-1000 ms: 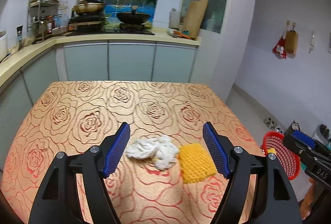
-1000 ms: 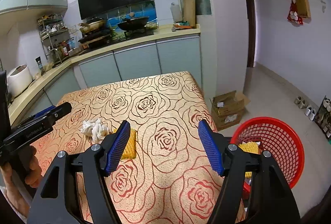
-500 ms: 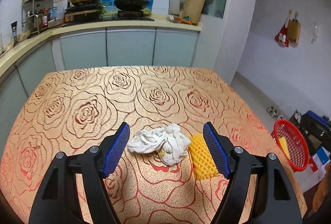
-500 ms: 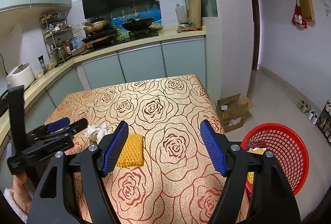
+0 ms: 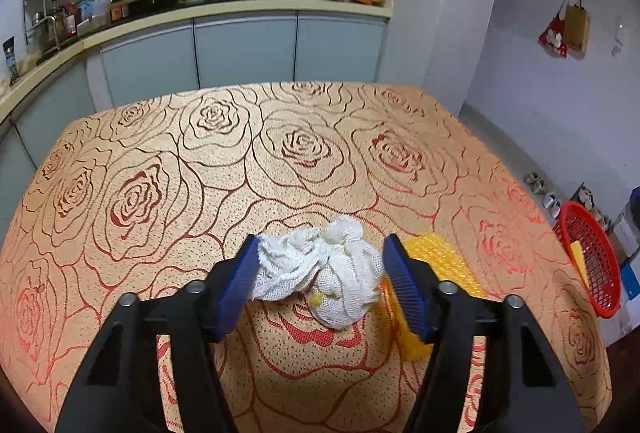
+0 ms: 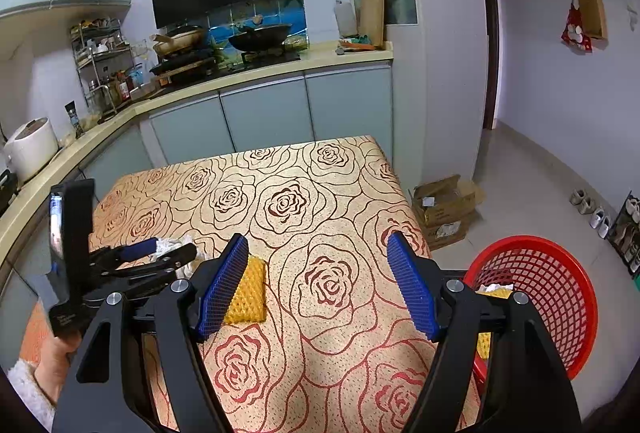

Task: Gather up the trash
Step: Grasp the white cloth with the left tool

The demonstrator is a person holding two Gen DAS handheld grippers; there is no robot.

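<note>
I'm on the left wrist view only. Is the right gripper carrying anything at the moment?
Observer: No. The right gripper is open over the table, with nothing between its fingers.
Operator: What's inside the basket?
Observer: The red basket holds a yellow piece and something white.
Operator: Anything on the floor near the table?
Observer: An open cardboard box sits past the table's far corner.
</note>
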